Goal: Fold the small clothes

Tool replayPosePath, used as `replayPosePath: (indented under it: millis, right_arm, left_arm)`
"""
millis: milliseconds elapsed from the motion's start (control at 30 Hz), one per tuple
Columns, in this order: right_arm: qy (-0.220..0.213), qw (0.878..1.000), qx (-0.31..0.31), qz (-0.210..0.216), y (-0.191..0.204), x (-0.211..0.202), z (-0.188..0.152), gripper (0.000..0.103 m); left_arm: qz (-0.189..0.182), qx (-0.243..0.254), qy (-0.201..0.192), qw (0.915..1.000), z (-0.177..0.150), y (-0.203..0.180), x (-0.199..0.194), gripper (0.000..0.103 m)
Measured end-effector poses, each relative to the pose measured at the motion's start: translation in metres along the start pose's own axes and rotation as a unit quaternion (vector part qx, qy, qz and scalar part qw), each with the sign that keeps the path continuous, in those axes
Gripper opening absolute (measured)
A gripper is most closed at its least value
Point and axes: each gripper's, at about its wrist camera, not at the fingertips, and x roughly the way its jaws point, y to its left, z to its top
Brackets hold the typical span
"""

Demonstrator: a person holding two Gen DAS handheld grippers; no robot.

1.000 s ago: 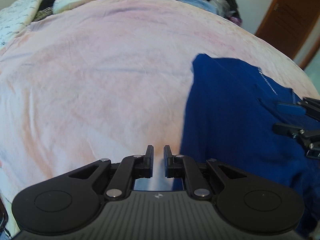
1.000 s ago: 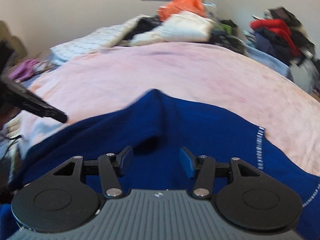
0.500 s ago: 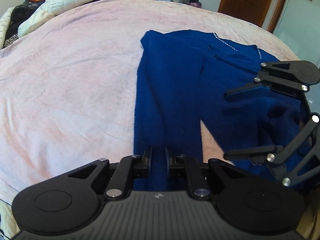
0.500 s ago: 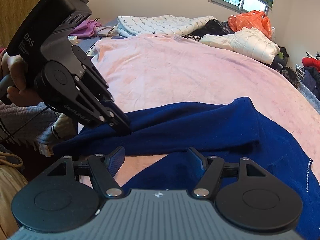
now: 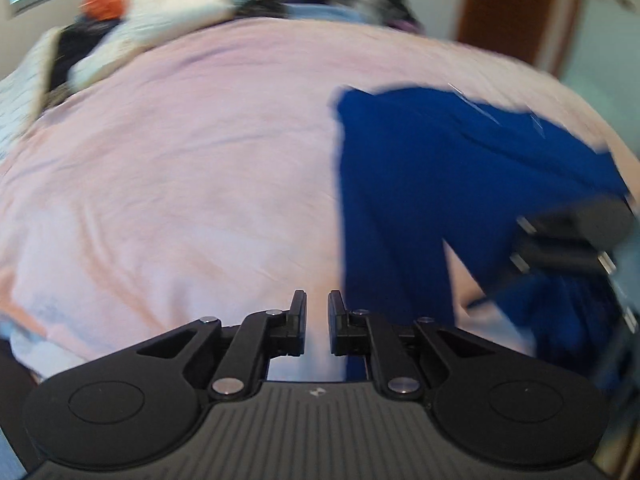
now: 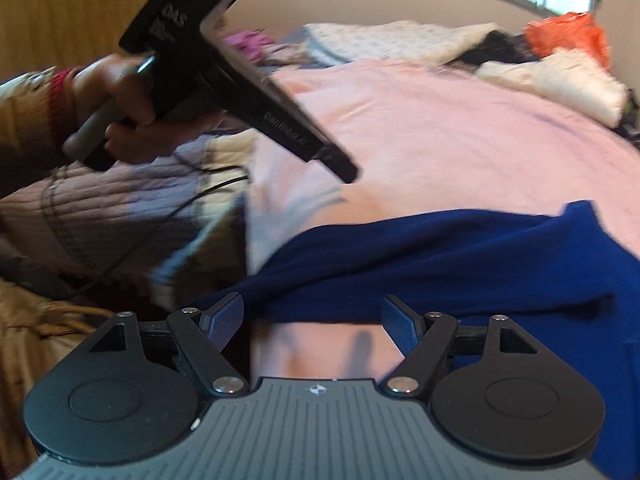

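A dark blue garment (image 5: 432, 184) lies spread on the pink bedspread (image 5: 180, 184), with one sleeve folded across it (image 6: 420, 248). In the blurred left wrist view my left gripper (image 5: 317, 312) is shut with nothing in it, over bare bedspread just left of the garment's edge. A hand (image 6: 132, 96) holds it above the bed, and its tip (image 6: 346, 170) is clear of the cloth. My right gripper (image 6: 316, 314) has its jaws opening. The folded sleeve's lower edge runs just past its fingertips (image 6: 222, 314), and the pads do not press on it. It also shows as a blurred black shape (image 5: 520, 242) on the garment's right side.
Piled clothes line the bed's far edge: an orange bag (image 6: 568, 32), a white padded jacket (image 6: 560, 76) and a patterned quilt (image 6: 392, 40). A striped cover with a black cable (image 6: 160, 216) hangs at the near left edge. A brown door (image 5: 512, 8) stands beyond the bed.
My left gripper has come off the blue sleeve and moved left over bare bedspread, lifting above it. The right gripper's jaws have spread wider, and the sleeve lies folded across the garment.
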Motion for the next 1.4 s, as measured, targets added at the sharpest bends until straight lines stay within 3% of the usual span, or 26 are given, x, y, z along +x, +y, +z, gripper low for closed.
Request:
replayPosePath:
  millis: [67,133,233,300,367,400,467,500,533,633,867,1033,1100,1267,1400]
  right_arm:
    - [0.009,1.000,-0.006,-0.010,0.005,0.005,-0.003,0.078]
    - [0.016,1.000,0.004,-0.018,0.004,0.007,-0.005,0.079]
    - [0.014,0.999,0.027,-0.026,-0.001,0.004,-0.006,0.079]
    - [0.009,0.999,0.036,-0.022,-0.003,0.000,-0.006,0.079]
    - [0.002,0.999,0.041,-0.017,-0.005,-0.003,-0.006,0.079]
    - [0.000,0.999,0.041,-0.019,-0.004,-0.003,-0.006,0.079]
    - [-0.001,0.999,0.041,-0.023,-0.003,-0.004,-0.006,0.079]
    - [-0.002,0.999,0.043,-0.024,-0.003,-0.004,-0.007,0.079]
    - [-0.002,0.999,0.045,-0.024,-0.005,-0.005,-0.008,0.079]
    - [-0.002,0.998,0.052,-0.027,-0.008,-0.005,-0.011,0.079]
    - [-0.029,0.995,0.090,-0.038,-0.021,-0.011,-0.014,0.080]
    - [-0.067,0.995,0.042,-0.062,-0.012,-0.022,-0.011,0.080]
    - [-0.065,0.996,0.014,-0.057,-0.005,-0.023,-0.009,0.080]
    - [-0.028,0.998,-0.037,-0.050,0.011,-0.009,-0.009,0.080]
    - [-0.002,1.000,-0.018,0.023,0.015,-0.002,-0.011,0.078]
  left_arm:
    - [-0.019,0.068,0.021,0.9973,-0.011,-0.020,0.000,0.022]
    - [-0.036,0.114,0.039,0.9921,-0.024,-0.035,0.000,0.047]
    - [-0.071,0.153,0.032,0.9851,-0.037,-0.051,-0.008,0.071]
    - [-0.085,0.161,0.029,0.9828,-0.042,-0.058,-0.011,0.079]
    - [-0.068,0.164,0.051,0.9828,-0.042,-0.063,0.000,0.079]
    - [-0.056,0.165,0.065,0.9826,-0.043,-0.064,0.007,0.079]
    - [-0.037,0.154,0.100,0.9823,-0.047,-0.060,0.023,0.060]
    - [-0.036,0.138,0.121,0.9824,-0.048,-0.055,0.030,0.027]
    - [-0.039,0.116,0.137,0.9830,-0.048,-0.048,0.034,0.011]
    - [-0.035,0.088,0.125,0.9876,-0.044,-0.032,0.029,0.006]
    - [-0.051,0.039,0.038,0.9972,-0.014,-0.008,-0.011,0.006]
    - [-0.071,-0.041,-0.013,0.9965,0.003,0.022,-0.026,0.006]
    - [-0.074,-0.060,-0.016,0.9953,0.006,0.031,-0.027,0.006]
    - [-0.059,0.014,0.021,0.9980,-0.004,0.005,-0.018,0.007]
    - [-0.046,0.089,0.052,0.9936,-0.022,-0.026,0.002,0.010]
